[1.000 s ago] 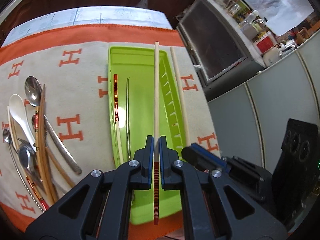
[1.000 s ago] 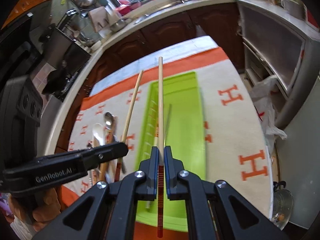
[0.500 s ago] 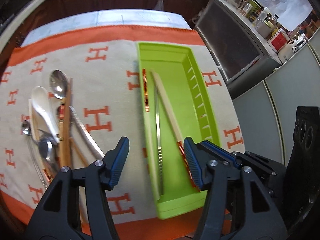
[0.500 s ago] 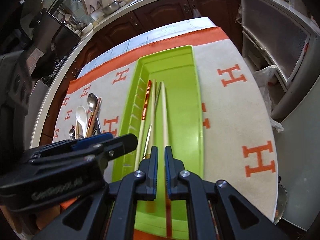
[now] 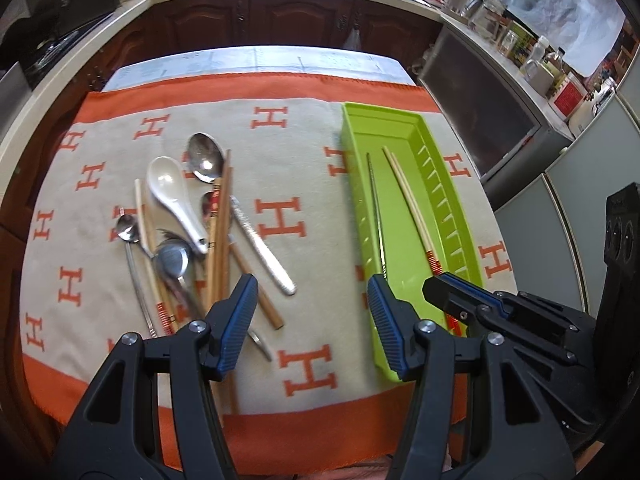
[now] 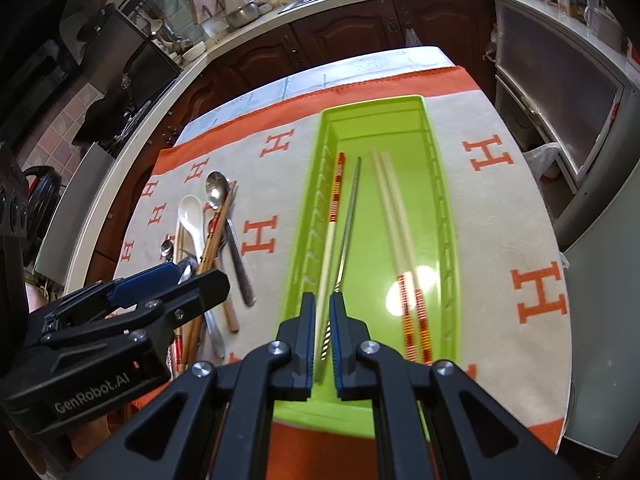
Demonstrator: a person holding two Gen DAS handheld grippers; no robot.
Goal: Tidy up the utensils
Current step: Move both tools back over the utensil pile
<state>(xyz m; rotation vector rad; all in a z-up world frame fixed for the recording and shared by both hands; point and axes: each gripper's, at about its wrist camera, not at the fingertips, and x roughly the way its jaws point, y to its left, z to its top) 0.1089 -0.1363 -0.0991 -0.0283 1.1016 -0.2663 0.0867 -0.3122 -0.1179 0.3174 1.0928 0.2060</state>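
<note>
Left gripper (image 5: 308, 322): jaws had just sprung wide, nothing held, over bare cloth (image 5: 304, 184) between pile and tray.
Right gripper (image 6: 321, 336): nearly closed, empty, at the tray's 6 o'clock rim.
Tray (image 6: 448, 208): four chopsticks (image 6: 394, 208) inside; both carried sticks had dropped in.
Pile (image 5: 200, 236): spoons and chopsticks at 9 o'clock.

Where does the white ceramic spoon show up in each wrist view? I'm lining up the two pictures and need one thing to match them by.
Left wrist view: the white ceramic spoon lies left of centre, in the utensil pile on the cloth.
Right wrist view: the same spoon sits at left, its handle hidden behind the left gripper.
Shared landmark: the green tray, to the spoon's right in both.
</note>
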